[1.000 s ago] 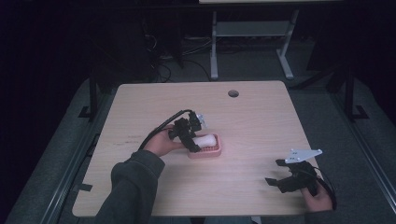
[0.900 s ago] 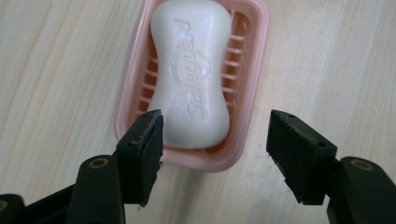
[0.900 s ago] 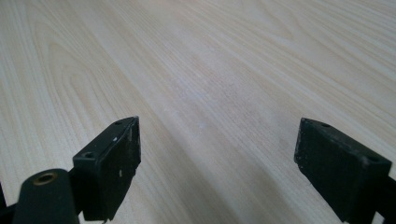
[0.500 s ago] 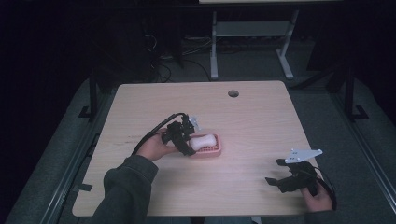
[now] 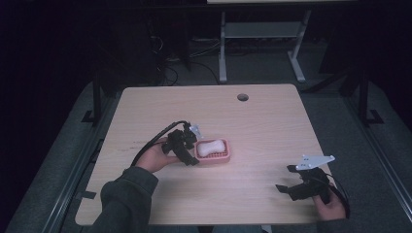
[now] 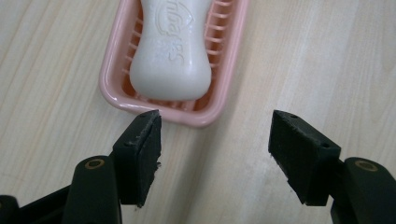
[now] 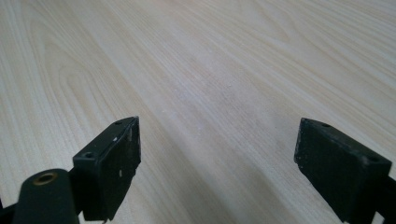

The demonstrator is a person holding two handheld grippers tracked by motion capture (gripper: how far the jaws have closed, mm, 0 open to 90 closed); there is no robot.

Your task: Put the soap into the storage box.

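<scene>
- The left hand-held gripper [image 6: 215,154] is standing with its jaws apart, which have just been opening; nothing is lying between the pads, only bare wood, and they are gripping nothing.
- In the high view this left hand-held gripper [image 5: 192,150] is sitting just beside the left end of the soap dish [image 5: 221,156], at the middle of the tabletop [image 5: 272,126], with a hand [image 5: 153,158] in a grey-green sleeve carrying it.
- The soap dish [image 6: 114,88] is showing as a pale pink plastic tray with rounded corners, a raised rim and a ribbed, slatted floor; its near end is lying right ahead of the jaw tips, closest to the one on the left of that view, and whether that tip is touching the rim cannot be told.
- The bar of soap [image 6: 170,51] is lying inside the dish, along its length; it is white, smooth and waisted, narrowing in the middle and swelling to a rounded end.
- Raised lettering is running along the top of the bar beneath a small peaked emblem; it is seen upside down and partly cropped, so the word cannot be read with confidence.
- The right hand-held gripper [image 7: 217,168] is resting wide open over plain wood grain, holding nothing.
- In the high view the right hand-held gripper [image 5: 286,184] is lying near the tabletop's near right corner, well apart from the dish.
</scene>
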